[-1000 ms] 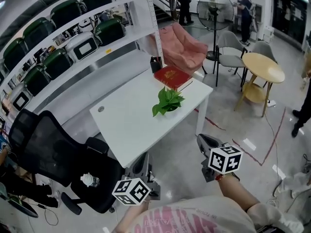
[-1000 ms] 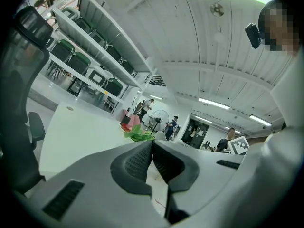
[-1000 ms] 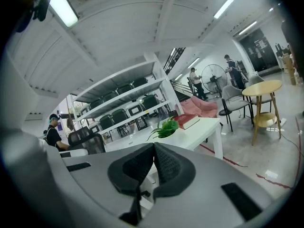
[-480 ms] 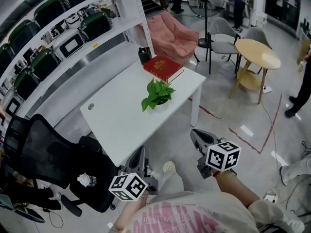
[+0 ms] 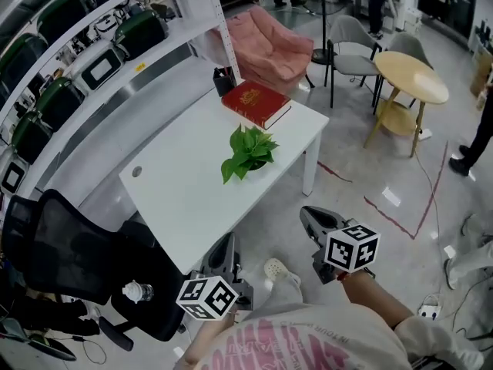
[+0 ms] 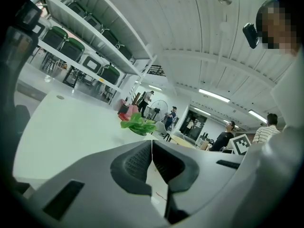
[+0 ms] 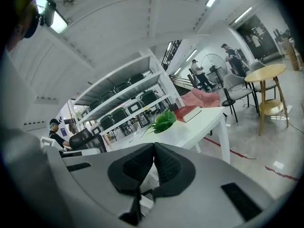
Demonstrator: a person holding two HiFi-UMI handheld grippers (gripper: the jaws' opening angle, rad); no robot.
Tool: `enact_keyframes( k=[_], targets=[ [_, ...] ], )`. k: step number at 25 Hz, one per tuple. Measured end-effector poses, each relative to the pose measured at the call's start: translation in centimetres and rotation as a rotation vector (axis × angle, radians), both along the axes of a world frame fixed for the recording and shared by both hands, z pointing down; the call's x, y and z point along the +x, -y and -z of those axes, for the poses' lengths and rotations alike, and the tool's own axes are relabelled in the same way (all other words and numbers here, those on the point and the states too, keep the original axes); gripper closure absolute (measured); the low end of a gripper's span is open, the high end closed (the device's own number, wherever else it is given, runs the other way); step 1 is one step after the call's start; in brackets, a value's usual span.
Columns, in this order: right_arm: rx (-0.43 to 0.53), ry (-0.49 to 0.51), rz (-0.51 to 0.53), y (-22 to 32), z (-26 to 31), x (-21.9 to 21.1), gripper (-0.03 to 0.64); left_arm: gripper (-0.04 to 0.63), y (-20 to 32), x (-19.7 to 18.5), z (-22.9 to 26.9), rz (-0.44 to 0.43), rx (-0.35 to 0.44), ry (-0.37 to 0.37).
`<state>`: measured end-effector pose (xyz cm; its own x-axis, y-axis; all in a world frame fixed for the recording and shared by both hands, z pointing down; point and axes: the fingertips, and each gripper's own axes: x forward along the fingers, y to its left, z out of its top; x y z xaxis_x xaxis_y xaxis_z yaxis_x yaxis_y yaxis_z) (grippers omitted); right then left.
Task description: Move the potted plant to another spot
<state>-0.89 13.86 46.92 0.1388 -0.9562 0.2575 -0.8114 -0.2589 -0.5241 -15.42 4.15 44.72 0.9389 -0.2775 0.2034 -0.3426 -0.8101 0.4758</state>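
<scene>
One set, the left tongs (image 5: 223,251), is closed and empty, held low just off the near edge of the smooth white bench (image 5: 177,199), likely for approach. Mid-bench stands the potted plant (image 5: 248,151), broad glossy leaves hiding its pot, near a red hardcover book (image 5: 256,103). The right tongs (image 5: 314,220), likewise closed and empty, hang over the floor.

Bright, even light falls from long ceiling strips (image 6: 213,95); shadows are soft and faint. The white table (image 5: 185,199) glares almost blank in the left gripper view, and the glossy floor (image 5: 370,176) beside it carries pale reflections. The shelf post (image 5: 225,29) behind the table bows. Both gripper views darken at the corners, where the left gripper (image 6: 151,144) and right gripper (image 7: 154,146) look soft up close.
</scene>
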Motion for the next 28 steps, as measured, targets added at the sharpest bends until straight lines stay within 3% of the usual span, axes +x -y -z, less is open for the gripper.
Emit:
enact_keyframes(
  k=[13,17,21,22,23,24,28],
  targets=[
    [0.020,0.019,0.056,10.4,-3.1,6.8,0.604,0.571,9.9,7.0,-4.7,0.014,-0.047,0.041],
    [0.029,0.015,0.080,12.9,-4.6,8.1,0.604,0.571,12.1,7.6,-6.8,0.035,-0.068,0.066],
    [0.018,-0.034,0.116,14.8,-6.3,8.8,0.603,0.571,13.4,7.1,-9.2,0.045,-0.035,0.132],
    [0.009,-0.058,0.131,15.3,-6.7,8.9,0.564,0.571,13.7,7.0,-9.8,0.049,-0.036,0.143],
    [0.000,-0.079,0.149,15.7,-7.2,8.8,0.424,0.571,14.0,6.8,-10.3,0.054,-0.043,0.151],
    [-0.006,-0.098,0.167,16.1,-7.5,8.8,0.377,0.571,14.1,6.6,-10.9,0.059,-0.052,0.156],
    [0.015,-0.163,0.190,17.7,-8.2,9.2,0.285,0.571,14.8,6.6,-12.8,0.067,-0.075,0.166]
  ],
)
